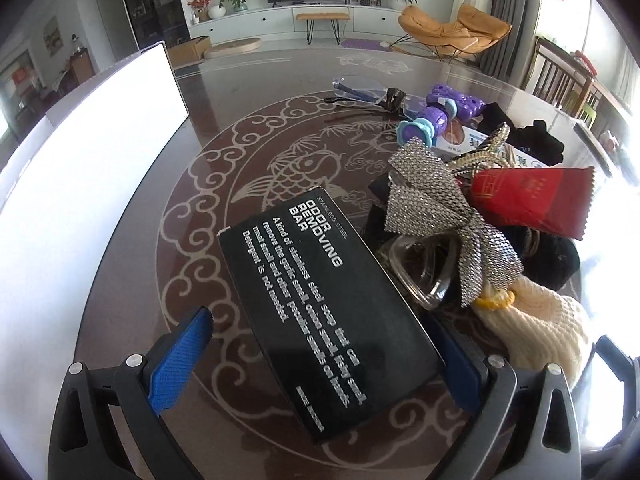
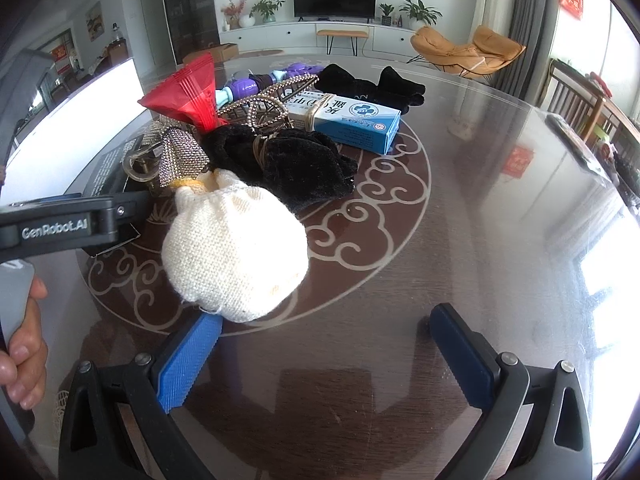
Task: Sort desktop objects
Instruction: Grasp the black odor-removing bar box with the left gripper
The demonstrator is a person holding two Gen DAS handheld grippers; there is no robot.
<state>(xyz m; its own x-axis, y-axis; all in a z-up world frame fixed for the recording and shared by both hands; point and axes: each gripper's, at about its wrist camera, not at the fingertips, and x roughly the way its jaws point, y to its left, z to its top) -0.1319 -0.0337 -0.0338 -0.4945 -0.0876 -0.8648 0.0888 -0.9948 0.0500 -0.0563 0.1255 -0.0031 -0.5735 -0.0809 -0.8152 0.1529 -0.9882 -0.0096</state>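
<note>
Left tool (image 1: 320, 360) jaws spread wide, low over the desk; right tool (image 2: 324, 356) likewise spread, holding nothing.

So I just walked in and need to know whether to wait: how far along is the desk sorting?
Barely started. Nothing looks sorted: the red packet, blue medicine box, black velvet piece, rhinestone bow and purple toy lie in one heap. In hand: the left gripper brackets the black box, jaws open, not clamped. The right gripper is open beside the cream pouch. Everything remains.
</note>
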